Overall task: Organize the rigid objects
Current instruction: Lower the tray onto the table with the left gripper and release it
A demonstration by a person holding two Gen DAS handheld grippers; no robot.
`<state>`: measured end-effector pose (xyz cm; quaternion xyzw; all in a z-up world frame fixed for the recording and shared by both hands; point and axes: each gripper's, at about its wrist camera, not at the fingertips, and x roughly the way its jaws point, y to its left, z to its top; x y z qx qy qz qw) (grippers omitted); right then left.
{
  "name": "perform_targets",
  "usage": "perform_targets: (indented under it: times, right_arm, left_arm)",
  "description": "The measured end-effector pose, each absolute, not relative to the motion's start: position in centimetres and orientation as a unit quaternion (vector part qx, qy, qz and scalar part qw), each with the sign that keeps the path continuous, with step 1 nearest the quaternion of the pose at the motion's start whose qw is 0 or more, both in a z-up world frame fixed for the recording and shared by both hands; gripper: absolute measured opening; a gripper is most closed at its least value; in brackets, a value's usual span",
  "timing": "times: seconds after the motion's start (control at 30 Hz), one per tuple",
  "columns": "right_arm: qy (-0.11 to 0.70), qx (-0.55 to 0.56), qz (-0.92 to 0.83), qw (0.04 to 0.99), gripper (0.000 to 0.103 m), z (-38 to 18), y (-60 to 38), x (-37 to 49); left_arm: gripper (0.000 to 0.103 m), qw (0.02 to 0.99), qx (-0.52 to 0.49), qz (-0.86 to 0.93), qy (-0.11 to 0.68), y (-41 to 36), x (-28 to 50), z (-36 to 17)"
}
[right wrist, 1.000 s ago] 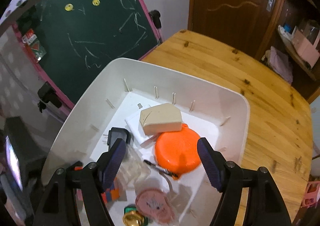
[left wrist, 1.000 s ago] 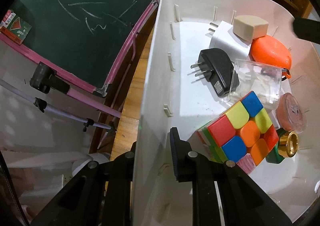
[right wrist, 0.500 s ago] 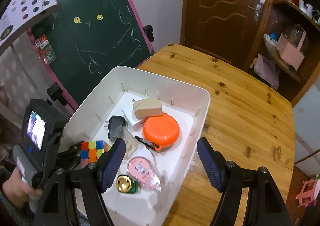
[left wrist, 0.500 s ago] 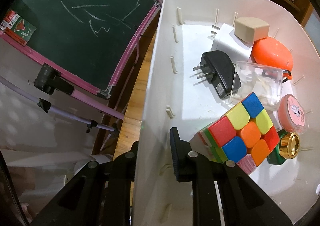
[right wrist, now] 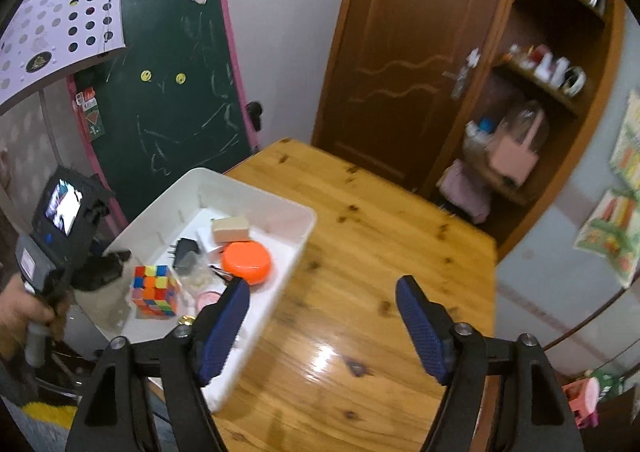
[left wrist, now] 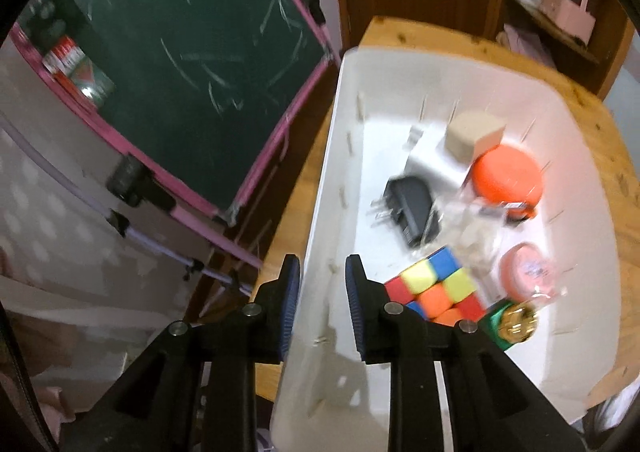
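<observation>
White plastic rectangular bin (left wrist: 592, 236), lower centre and right of the left wrist view, resting on a varnished pine table (right wrist: 380, 252). Left gripper (left wrist: 322, 284): blue-padded fingers straddle the bin's left wall, one outside and one inside; a sliver of gap shows by each pad, so whether they clamp it cannot be told.

Contents of the bin:
- multicoloured puzzle cube (left wrist: 434, 292), just right of the inner finger;
- black plug adapter (left wrist: 412, 208), above the cube, prongs pointing left;
- white charger block (left wrist: 428, 164), upper middle, with a beige soap-like block (left wrist: 474, 136) lying on it;
- orange round case (left wrist: 506, 178), just right of the white block;
- clear plastic box (left wrist: 472, 228), blurred, between the adapter and the orange case;
- pink round lidded tin (left wrist: 526, 272), lower right;
- gold-capped green item (left wrist: 516, 322), touching the cube's right corner.

Right gripper (right wrist: 324, 328): lower centre of the right wrist view, above the table, fingers wide apart, nothing between them.

Green chalkboard with pink frame (left wrist: 192, 64), upper left.
</observation>
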<state>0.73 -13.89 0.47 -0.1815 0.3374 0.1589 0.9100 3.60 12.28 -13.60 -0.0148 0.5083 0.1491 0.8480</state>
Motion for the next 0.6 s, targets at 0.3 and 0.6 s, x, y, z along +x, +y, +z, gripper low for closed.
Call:
perform_targets:
  times: [0.3, 0.6]
  right_arm:
    - [0.312, -0.18, 0.152, 0.92, 0.081, 1.7, -15.5, -3.0]
    - [0.315, -0.093, 0.137, 0.935, 0.081, 2.4, -18.8, -5.2]
  left_arm:
    - [0.045, 0.908, -0.007, 0.061, 0.415, 5.0, 0.5, -4.3]
    - [0.078, 0.944, 0.022, 0.005, 0.329, 0.4, -3.1, 2.1]
